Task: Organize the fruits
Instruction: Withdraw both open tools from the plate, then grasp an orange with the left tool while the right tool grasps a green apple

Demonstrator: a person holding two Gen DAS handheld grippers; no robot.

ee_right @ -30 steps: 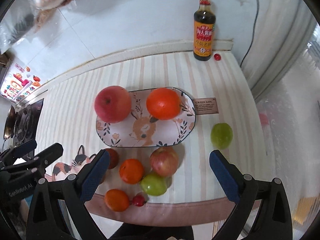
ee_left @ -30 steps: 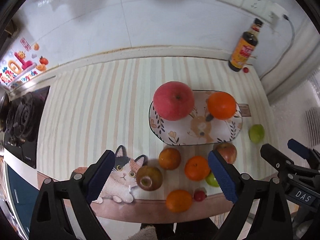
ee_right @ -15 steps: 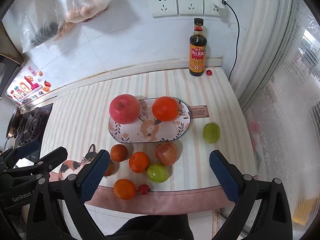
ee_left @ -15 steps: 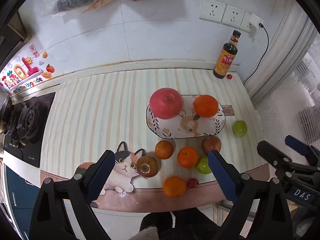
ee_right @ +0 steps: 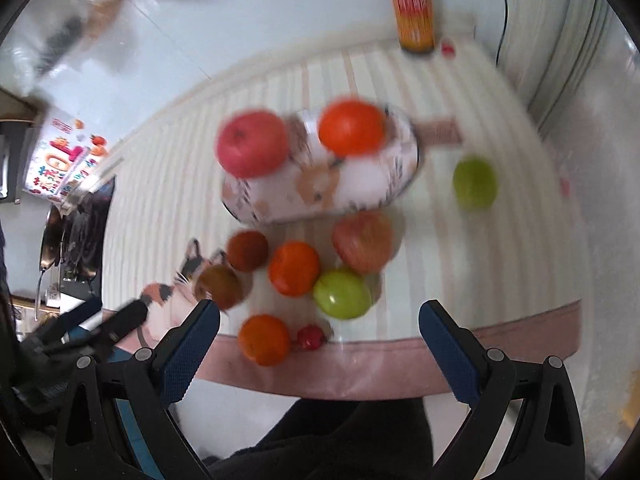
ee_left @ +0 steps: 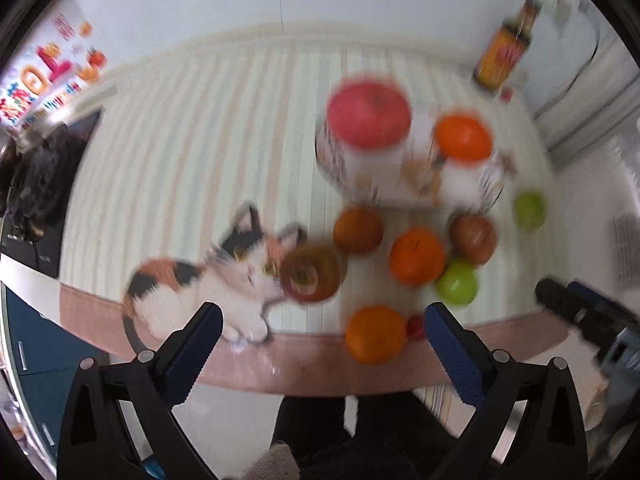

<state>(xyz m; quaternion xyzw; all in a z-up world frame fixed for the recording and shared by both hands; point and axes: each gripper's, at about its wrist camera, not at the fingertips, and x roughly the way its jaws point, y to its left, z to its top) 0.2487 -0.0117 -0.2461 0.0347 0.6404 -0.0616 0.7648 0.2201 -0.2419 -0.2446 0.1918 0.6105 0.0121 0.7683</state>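
Left wrist view, blurred by motion: the left hand-held gripper [ee_left: 322,344] hangs over the near edge of the table [ee_left: 192,152], its jaws spread wide after just opening further, with nothing between them. On the striped cloth sits an oval patterned plate [ee_left: 384,188] carrying a large red apple [ee_left: 369,114] on its left end and an orange [ee_left: 463,138] on its right. In front of the plate, loose on the cloth, lie a dull orange [ee_left: 358,230], a bright orange [ee_left: 417,255], a reddish-brown apple [ee_left: 473,238] and a green fruit [ee_left: 457,283] touching the bright orange. A brownish apple [ee_left: 310,272] rests by the face of a printed cat [ee_left: 200,284]. Nearest the edge are another orange [ee_left: 375,334] and a small red fruit [ee_left: 416,326] just beside it. A second green fruit [ee_left: 529,210] lies apart on the right. A sauce bottle [ee_left: 506,52] stands at the wall. The right hand-held gripper [ee_left: 588,316] enters at the right edge.

Right wrist view, also blurred: the right hand-held gripper [ee_right: 319,340] stands wide open and empty above the table edge. The same plate [ee_right: 280,204] holds the red apple [ee_right: 252,143] and orange [ee_right: 352,128]. Below it cluster the loose fruits; the lone green fruit [ee_right: 475,182] lies to the right. The left hand-held gripper [ee_right: 92,328] shows at lower left.
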